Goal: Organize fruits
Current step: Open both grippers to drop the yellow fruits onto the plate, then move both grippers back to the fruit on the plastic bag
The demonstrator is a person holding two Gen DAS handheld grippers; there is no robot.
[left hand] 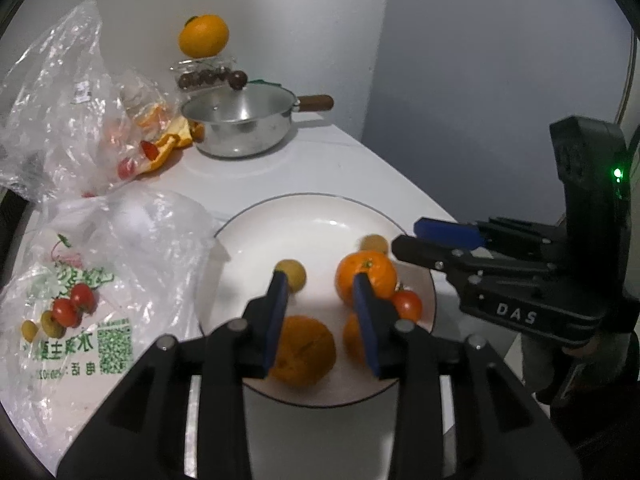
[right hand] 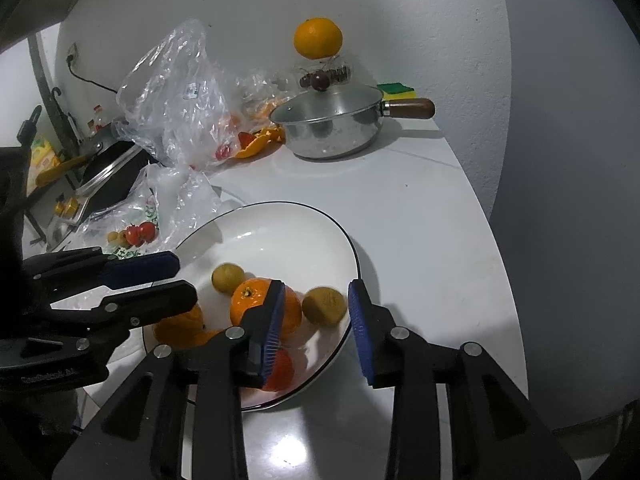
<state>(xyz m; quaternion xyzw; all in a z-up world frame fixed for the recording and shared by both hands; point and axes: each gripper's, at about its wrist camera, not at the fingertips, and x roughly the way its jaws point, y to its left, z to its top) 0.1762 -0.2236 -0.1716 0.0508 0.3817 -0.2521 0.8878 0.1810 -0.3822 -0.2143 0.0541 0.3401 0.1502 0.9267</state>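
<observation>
In the left wrist view, the left gripper hangs over the white plate with its jaws apart and nothing between them, while oranges, a small tomato and two little yellow-green fruits lie on the plate. In the right wrist view, the right gripper is over the near edge of the same plate, jaws apart and empty. A lidded steel pot stands well behind the plate, and a plastic bag lies left of it.

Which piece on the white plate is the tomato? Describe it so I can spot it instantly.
Start at the white plate with the thin dark rim at the front of the counter. On its right side sits a stemmed orange, and the tomato touches that orange's lower right, near the rim. It is the only red, glossy fruit on the plate, smaller than the oranges.
</observation>
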